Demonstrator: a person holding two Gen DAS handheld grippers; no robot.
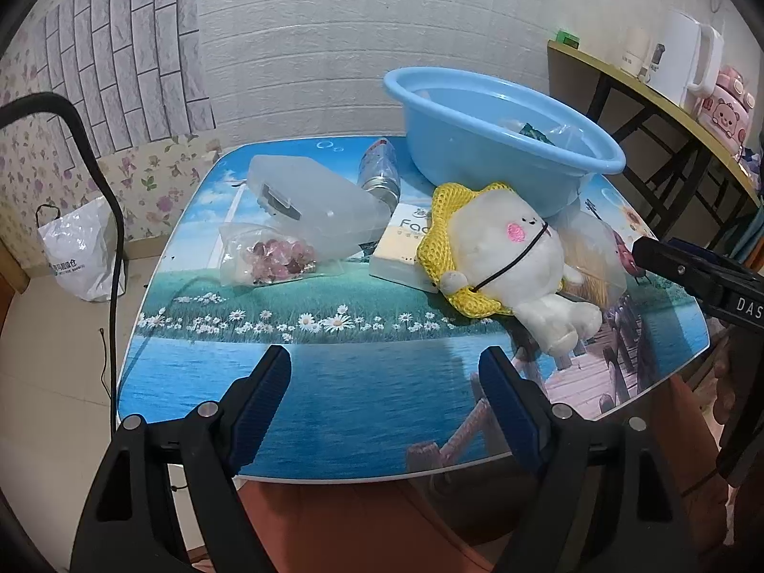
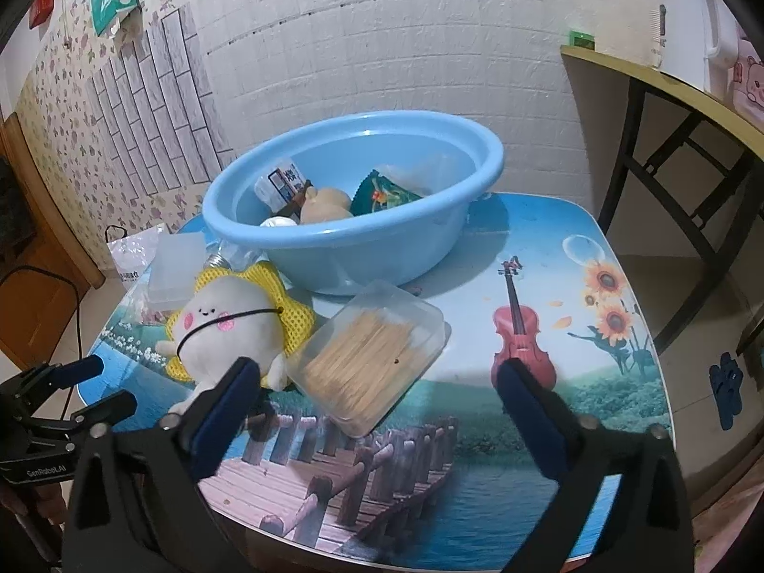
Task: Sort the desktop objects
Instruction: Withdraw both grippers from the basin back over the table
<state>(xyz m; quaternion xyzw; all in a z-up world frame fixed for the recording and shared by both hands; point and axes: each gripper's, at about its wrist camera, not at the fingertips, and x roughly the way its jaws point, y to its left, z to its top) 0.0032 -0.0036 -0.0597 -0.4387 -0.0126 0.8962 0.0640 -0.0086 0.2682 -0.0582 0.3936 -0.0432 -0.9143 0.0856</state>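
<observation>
Right gripper [image 2: 377, 382] spread wide, empty, hovering over table [image 2: 549, 248]. Just ahead, between the fingers, clear box of toothpicks [image 2: 367, 358]; left of that, plush toy [image 2: 229, 329]; beyond, blue basin [image 2: 353, 238]. Left gripper [image 1: 384, 372] open too, gripping nothing, plush toy ahead to its right.

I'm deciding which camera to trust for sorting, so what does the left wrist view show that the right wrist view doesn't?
Only the left wrist view: a bag of pink beads, a tissue box and a lying bottle.
Only the right wrist view: the basin's contents, such as a green snack packet, and the toothpicks in the clear box.
Both: the blue basin, the white plush toy and both grippers, open and empty.
</observation>
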